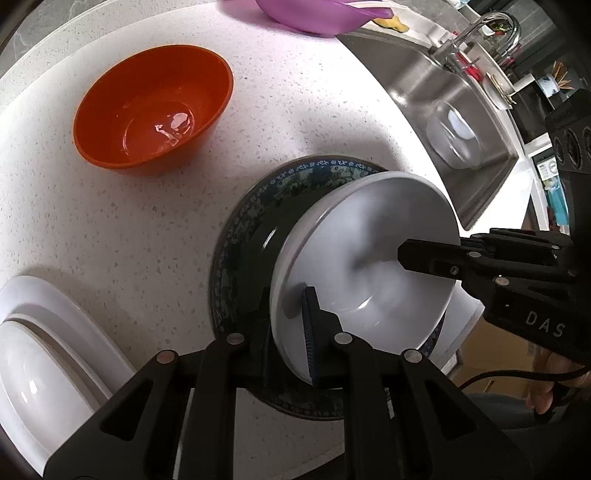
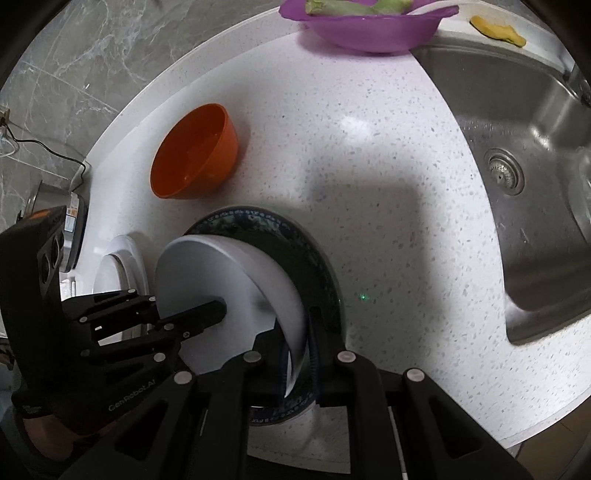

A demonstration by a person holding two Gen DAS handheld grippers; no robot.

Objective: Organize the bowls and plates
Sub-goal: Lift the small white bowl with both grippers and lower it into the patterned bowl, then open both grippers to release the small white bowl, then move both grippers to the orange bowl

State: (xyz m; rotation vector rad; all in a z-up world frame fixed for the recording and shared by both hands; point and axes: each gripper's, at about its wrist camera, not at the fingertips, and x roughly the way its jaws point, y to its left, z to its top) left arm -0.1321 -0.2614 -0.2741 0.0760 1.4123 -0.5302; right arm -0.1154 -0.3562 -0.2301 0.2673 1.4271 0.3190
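Left gripper (image 1: 291, 328): jaws pinching the white bowl (image 1: 369, 254) rim, lower centre.
Right gripper (image 2: 299, 350): jaws pinching the opposite rim.
Bowl: tilted over the blue patterned plate (image 1: 258, 206).
Writing: "DAS" lower right of the left view; "GenRobot.AI" lower left of the right view.
Orange bowl (image 1: 155, 107): upper left.

Centre frame: plain white bowl (image 1: 365, 258) over dark plate (image 1: 258, 221) with blue-and-white floral rim. Upper left: orange bowl (image 1: 155, 107). Top: purple bowl (image 1: 314, 14). White speckled counter (image 1: 110, 221).
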